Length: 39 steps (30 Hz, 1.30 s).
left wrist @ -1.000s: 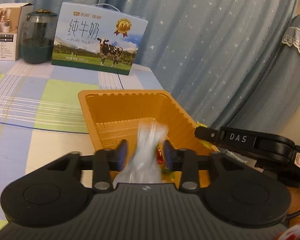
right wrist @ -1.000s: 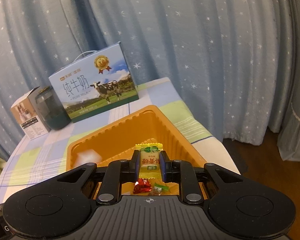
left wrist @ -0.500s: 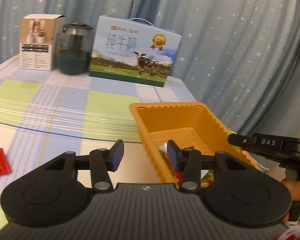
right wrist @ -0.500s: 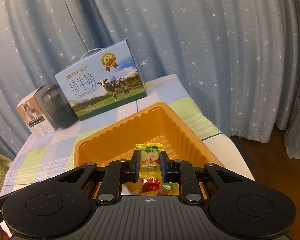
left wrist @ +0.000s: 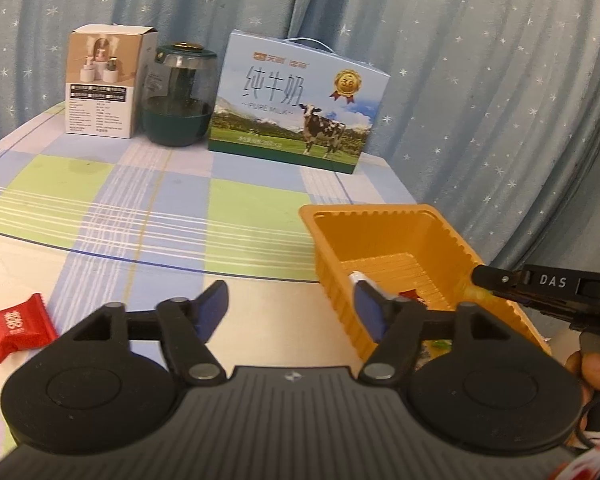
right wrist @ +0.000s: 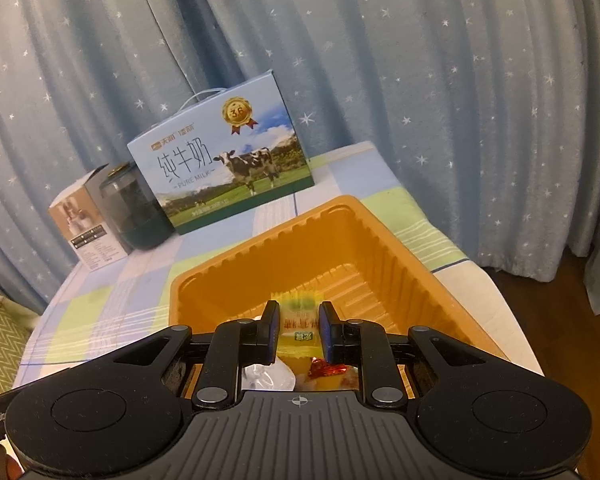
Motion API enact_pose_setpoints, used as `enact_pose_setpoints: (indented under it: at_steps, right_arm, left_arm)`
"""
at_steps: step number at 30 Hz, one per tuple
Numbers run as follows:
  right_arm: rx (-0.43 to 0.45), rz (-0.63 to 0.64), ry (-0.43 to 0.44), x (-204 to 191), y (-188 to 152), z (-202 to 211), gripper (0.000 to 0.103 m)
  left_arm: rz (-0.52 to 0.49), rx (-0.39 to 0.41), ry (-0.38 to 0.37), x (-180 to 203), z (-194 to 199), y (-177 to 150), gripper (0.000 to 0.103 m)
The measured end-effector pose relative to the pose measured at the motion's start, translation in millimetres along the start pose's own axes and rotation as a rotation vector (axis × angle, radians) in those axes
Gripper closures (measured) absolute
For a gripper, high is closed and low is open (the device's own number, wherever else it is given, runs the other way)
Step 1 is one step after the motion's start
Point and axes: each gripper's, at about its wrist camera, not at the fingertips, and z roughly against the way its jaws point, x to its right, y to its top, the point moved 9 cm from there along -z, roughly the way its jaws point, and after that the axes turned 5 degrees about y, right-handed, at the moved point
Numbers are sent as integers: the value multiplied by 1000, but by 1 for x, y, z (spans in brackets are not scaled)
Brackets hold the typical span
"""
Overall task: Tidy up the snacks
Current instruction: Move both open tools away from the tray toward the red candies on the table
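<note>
An orange tray (left wrist: 332,280) sits at the table's right edge, holding a clear wrapper (left wrist: 358,278) and a small red candy (left wrist: 410,294). My left gripper (left wrist: 288,312) hovers over bare tablecloth just left of the tray, its jaws opening with nothing between them. A red snack packet (left wrist: 18,326) lies on the cloth at the far left. Over the tray (right wrist: 260,256), my right gripper (right wrist: 299,308) holds a yellow snack packet (right wrist: 299,332). Its jaws are starting to open and the packet looks blurred, still touching both pads. Below lie the clear wrapper (right wrist: 266,376) and red candy (right wrist: 326,368).
A milk carton box (left wrist: 296,108), a dark green jar (left wrist: 178,96) and a small product box (left wrist: 104,80) line the table's back edge. Blue star-print curtains hang behind. A hand (left wrist: 592,368) holds the right gripper (left wrist: 540,282) at the table's right edge.
My left gripper let the clear wrapper go into the tray, swung left off the tray and opened wider. The red packet came into view. The yellow packet has gone blurry.
</note>
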Motion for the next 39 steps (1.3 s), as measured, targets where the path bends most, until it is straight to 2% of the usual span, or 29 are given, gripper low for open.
enact_pose_setpoints:
  at_steps: [1, 2, 3, 19, 39]
  right_arm:
    - [5, -6, 3, 0, 1, 0, 74]
    - [14, -15, 1, 1, 2, 1, 58]
    - [27, -27, -3, 2, 3, 2, 46]
    - [69, 14, 11, -22, 7, 3, 45]
    - [38, 172, 105, -99, -20, -13, 45]
  left_arm:
    - [-1, 1, 6, -4, 1, 0, 34]
    - [-2, 3, 13, -8, 2, 0, 33]
    - [-2, 3, 20, -11, 3, 0, 33]
    - [17, 16, 72, -47, 15, 3, 30]
    - [14, 30, 113, -71, 26, 4, 25]
